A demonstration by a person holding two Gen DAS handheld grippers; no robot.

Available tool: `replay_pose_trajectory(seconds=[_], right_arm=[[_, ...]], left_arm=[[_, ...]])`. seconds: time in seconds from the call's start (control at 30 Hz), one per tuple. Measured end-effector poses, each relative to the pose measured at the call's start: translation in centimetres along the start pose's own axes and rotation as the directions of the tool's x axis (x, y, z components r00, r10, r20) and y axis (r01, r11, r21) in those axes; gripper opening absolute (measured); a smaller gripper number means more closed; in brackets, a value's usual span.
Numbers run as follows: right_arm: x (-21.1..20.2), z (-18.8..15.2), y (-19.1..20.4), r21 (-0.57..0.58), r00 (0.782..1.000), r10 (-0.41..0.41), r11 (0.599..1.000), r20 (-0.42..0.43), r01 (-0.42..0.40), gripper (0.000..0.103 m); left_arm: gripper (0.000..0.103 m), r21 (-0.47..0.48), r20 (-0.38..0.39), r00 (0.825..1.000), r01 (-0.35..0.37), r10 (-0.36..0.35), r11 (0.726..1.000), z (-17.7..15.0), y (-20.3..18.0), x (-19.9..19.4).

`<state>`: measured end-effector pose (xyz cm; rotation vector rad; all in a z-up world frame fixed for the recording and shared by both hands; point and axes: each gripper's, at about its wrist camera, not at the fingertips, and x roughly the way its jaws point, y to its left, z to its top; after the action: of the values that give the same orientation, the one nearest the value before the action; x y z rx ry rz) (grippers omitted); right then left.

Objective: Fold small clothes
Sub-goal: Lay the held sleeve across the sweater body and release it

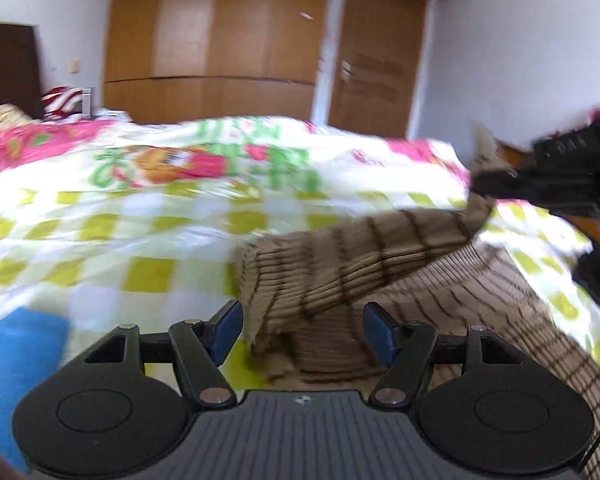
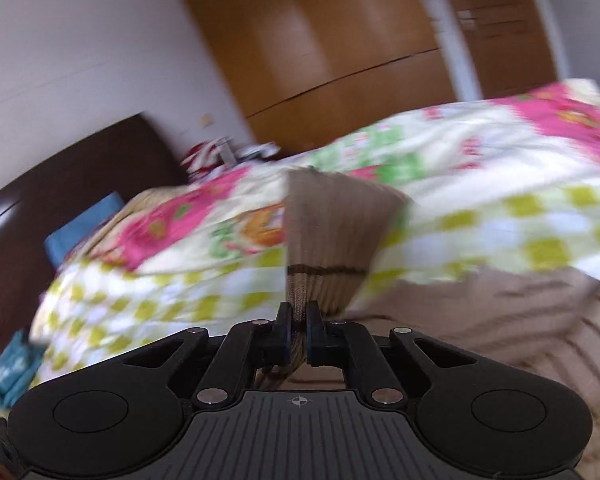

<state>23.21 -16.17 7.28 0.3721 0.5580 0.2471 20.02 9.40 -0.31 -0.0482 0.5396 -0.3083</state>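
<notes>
Right gripper (image 2: 298, 330) clamped on the brown knit garment (image 1: 360, 264), lifting one end off the bed (image 1: 140, 240). Left gripper (image 1: 302, 330) wide apart, empty, garment's low end directly ahead.

White walls (image 1: 500, 60) enclose a bedroom. A tall wooden wardrobe (image 1: 216, 36) stands against the far wall, with a wooden door (image 1: 376, 64) just to its right. A bed fills the foreground, covered by a quilt (image 1: 112, 240) in yellow-green checks with pink and green prints. A dark brown headboard (image 2: 60, 184) rises behind it, beside a blue pillow (image 2: 84, 228). Soft daylight brightens the room.
</notes>
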Motion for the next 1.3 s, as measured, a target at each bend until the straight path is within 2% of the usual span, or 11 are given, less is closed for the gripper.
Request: replay_pose_trajectory(seconds=[0.17, 0.33, 0.57, 0.63, 0.73, 0.8, 0.93, 1.0, 1.13, 1.2, 1.3], right_arm=[[1.7, -4.0, -7.8, 0.098, 0.986, -0.129, 0.985, -0.104, 0.139, 0.006], [2.4, -5.4, -11.1, 0.202, 0.990, -0.077, 0.974, -0.115, 0.099, 0.013], [2.0, -4.5, -13.5, 0.302, 0.995, -0.028, 0.952, -0.093, 0.054, 0.028], [2.1, -4.5, -13.7, 0.315, 0.995, -0.054, 0.946, -0.087, 0.079, 0.027], [2.6, -3.7, -13.5, 0.326, 0.993, -0.050, 0.942, -0.104, 0.081, 0.009], [3.1, -2.1, -12.8, 0.335, 0.995, -0.012, 0.941, -0.095, 0.044, 0.008], [0.5, 2.2, -10.4, 0.309, 0.990, 0.117, 0.941, 0.083, -0.137, 0.007], [-1.3, 2.7, -10.3, 0.306, 0.983, 0.136, 0.937, 0.126, -0.169, 0.007], [-0.3, -0.9, -13.3, 0.333, 1.000, -0.011, 0.943, -0.019, 0.016, 0.007], [2.0, -3.4, -15.6, 0.341, 0.981, -0.115, 0.926, -0.155, 0.162, 0.007], [2.3, -4.6, -16.9, 0.351, 0.977, -0.132, 0.918, -0.167, 0.185, 0.006]], left_arm=[[0.079, 0.163, -0.091, 0.996, -0.009, 0.024, 0.987, -0.5, -4.6, 4.0], [0.079, 0.273, -0.168, 0.984, -0.011, 0.059, 0.962, -1.5, -6.4, 5.4], [0.079, 0.328, -0.145, 0.986, -0.034, 0.086, 0.944, -1.0, -7.1, 5.3], [0.079, 0.337, -0.141, 0.985, -0.042, 0.094, 0.941, -0.9, -6.9, 5.7], [0.079, 0.343, -0.135, 0.986, -0.042, 0.094, 0.938, -0.3, -6.7, 6.0], [0.079, 0.340, -0.113, 0.988, -0.062, 0.107, 0.938, 0.5, -6.5, 5.8], [0.079, 0.305, -0.043, 0.994, -0.082, 0.100, 0.949, 2.1, -5.9, 3.9], [0.079, 0.283, -0.052, 0.995, -0.065, 0.083, 0.957, 2.0, -5.7, 3.7], [0.079, 0.291, -0.178, 0.980, -0.031, 0.085, 0.956, -0.4, -5.7, 5.9], [0.079, 0.308, -0.219, 0.971, -0.021, 0.093, 0.951, -1.6, -5.8, 6.5], [0.079, 0.343, -0.213, 0.972, -0.017, 0.096, 0.939, -1.9, -6.1, 6.0]])
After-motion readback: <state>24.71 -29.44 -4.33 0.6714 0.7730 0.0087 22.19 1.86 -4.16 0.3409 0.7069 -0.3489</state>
